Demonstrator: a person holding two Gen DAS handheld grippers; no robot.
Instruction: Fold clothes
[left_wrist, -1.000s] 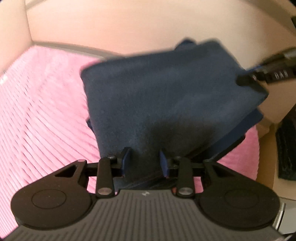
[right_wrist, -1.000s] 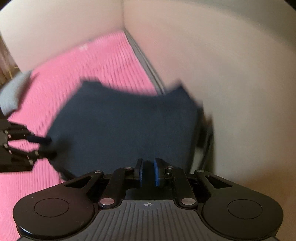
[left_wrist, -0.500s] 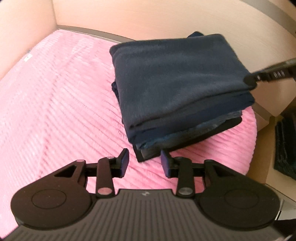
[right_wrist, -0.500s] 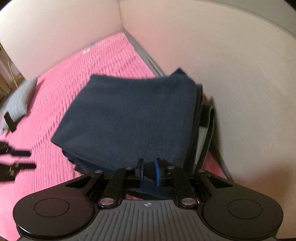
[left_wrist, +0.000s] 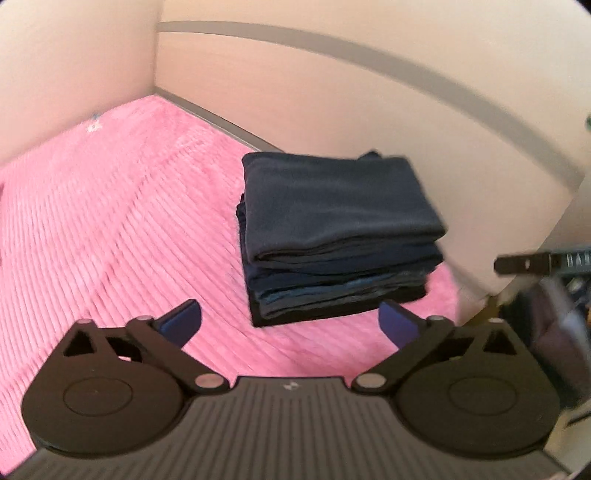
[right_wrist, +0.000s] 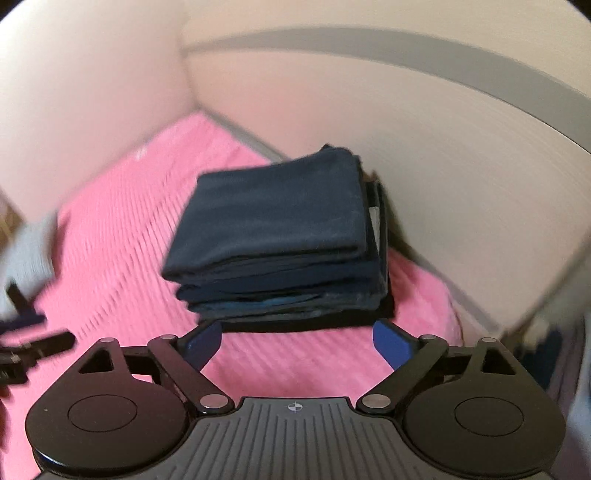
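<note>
The left hand-held gripper hangs above the pink ribbed bedspread with its blue-padded fingers spread wide and nothing between them; the stack of folded dark blue clothes sits just ahead of it and slightly to its right, clear of both fingertips. The right hand-held gripper is likewise spread and empty, tilted down toward the same stack, which lies directly ahead of it near the pale wall. Left of that gripper, the other gripper's dark fingertips show at the frame edge, blurred.

Both hand-held grippers released the navy garment and withdrew.
</note>
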